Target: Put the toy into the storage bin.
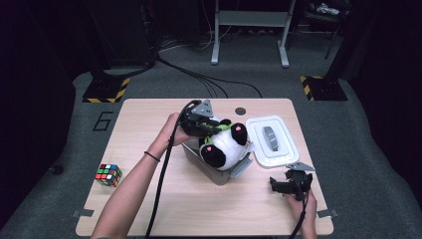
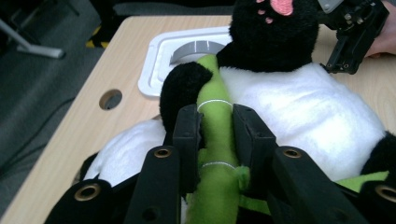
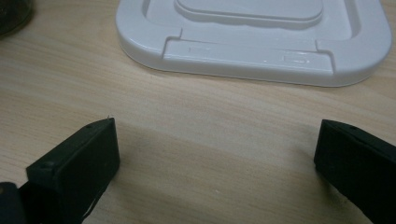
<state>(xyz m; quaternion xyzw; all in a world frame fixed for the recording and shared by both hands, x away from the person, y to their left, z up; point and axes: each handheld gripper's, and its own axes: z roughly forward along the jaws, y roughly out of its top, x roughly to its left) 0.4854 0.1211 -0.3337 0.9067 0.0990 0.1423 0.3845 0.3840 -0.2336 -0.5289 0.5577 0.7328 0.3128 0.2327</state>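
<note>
Right gripper (image 1: 281, 185), nearest me: jaws wide, holding nothing, resting on the table (image 1: 149, 209) just short of the white lid (image 1: 272, 140). Left gripper (image 2: 217, 135): jaws clenched on the green stalk (image 2: 215, 126) of the plush panda (image 1: 223, 143), which sits half inside the grey box (image 1: 219, 172) at mid-table. I judge the step as seating the panda in the box; next I must press it lower, let go, then fetch the lid.

Grey carpet (image 1: 64, 164) is surrounding the wooden table (image 1: 149, 112); a grey desk frame (image 1: 251, 30) is standing at twelve o'clock, hazard-striped bases (image 1: 105, 90) sitting at ten and two
</note>
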